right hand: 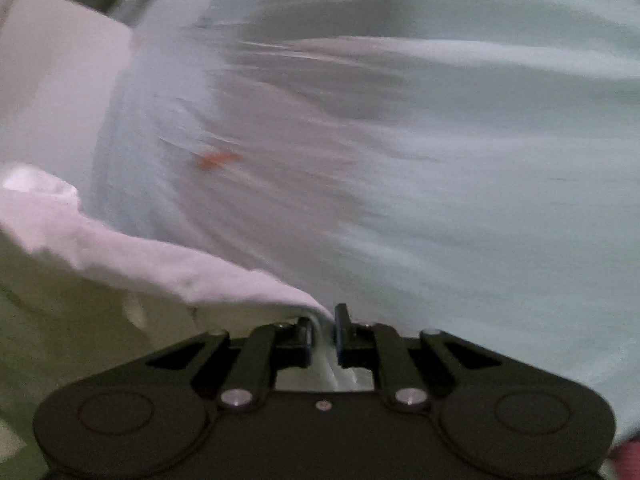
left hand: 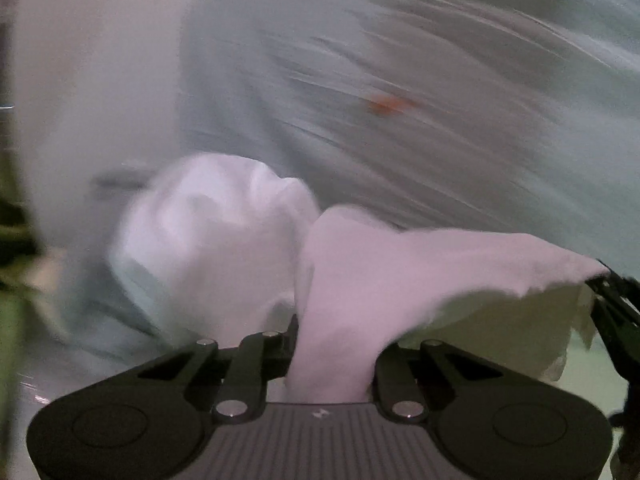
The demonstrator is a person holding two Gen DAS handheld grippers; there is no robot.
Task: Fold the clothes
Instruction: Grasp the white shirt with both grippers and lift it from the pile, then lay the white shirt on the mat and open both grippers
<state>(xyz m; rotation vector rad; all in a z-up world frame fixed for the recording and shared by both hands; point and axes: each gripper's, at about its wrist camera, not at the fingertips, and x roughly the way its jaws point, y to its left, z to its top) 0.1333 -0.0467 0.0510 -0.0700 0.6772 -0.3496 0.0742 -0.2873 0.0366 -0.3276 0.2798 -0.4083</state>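
A pale, white-to-light-blue garment fills both views, blurred by motion, with a small orange mark on it. My left gripper is shut on a bunched edge of the garment, which covers its fingertips. The edge stretches right to my right gripper, seen at the frame's right side. In the right wrist view my right gripper is shut on the same hem, which runs off to the left. The orange mark shows there too.
A greenish surface lies under the lifted hem at lower left in the right wrist view. A dark strip runs along the left edge of the left wrist view. A pink patch shows at the lower right corner.
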